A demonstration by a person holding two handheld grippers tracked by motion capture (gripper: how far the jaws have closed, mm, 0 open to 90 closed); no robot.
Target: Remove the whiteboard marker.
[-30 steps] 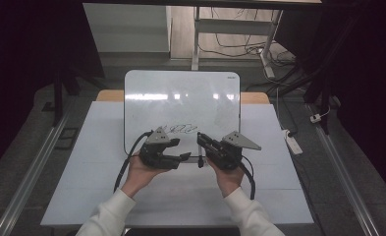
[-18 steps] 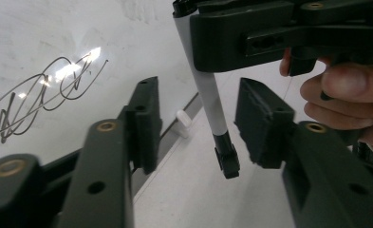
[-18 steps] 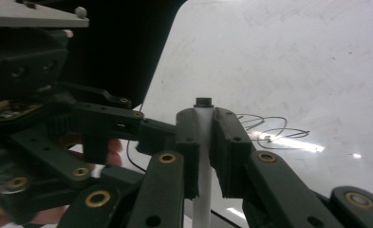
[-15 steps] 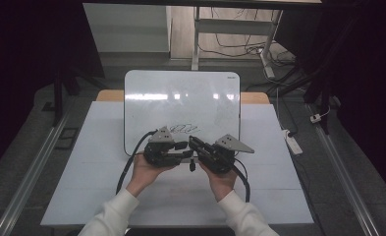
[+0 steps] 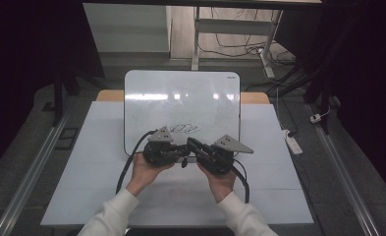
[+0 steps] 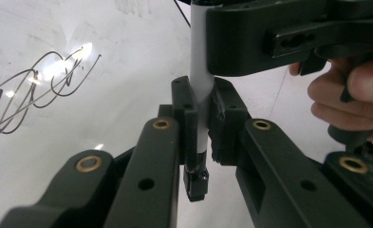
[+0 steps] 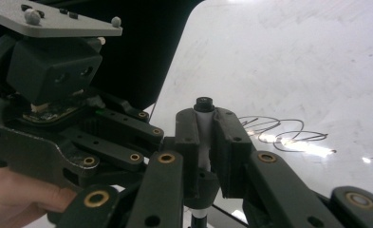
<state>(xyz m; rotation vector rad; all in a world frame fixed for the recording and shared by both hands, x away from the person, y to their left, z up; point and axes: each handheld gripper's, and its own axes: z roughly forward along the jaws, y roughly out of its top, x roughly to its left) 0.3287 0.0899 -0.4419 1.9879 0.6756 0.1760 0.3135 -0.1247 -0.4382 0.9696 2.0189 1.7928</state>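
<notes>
A white marker with black ends (image 5: 185,157) hangs between my two grippers, just above the near edge of a whiteboard (image 5: 180,98) bearing a dark scribble (image 5: 183,130). My left gripper (image 5: 179,150) points right and is shut on the marker's white barrel (image 6: 200,71); its jaws have just been closing on it. A black end sticks out below the pads (image 6: 196,183). My right gripper (image 5: 192,145) points left and is shut on the same marker, whose black tip (image 7: 204,103) shows above its pads (image 7: 189,137); its jaws have just eased very slightly.
The whiteboard lies on a pale table (image 5: 97,172) and reaches past its far edge. The scribble (image 6: 37,90) (image 7: 279,130) sits close to the grippers. Cables trail from both grippers toward the person. A power strip (image 5: 294,142) lies on the floor at the right.
Both hands have drawn together at the whiteboard's near edge. The left gripper's jaws have gone from wide apart to closed on the marker that the right gripper holds.
</notes>
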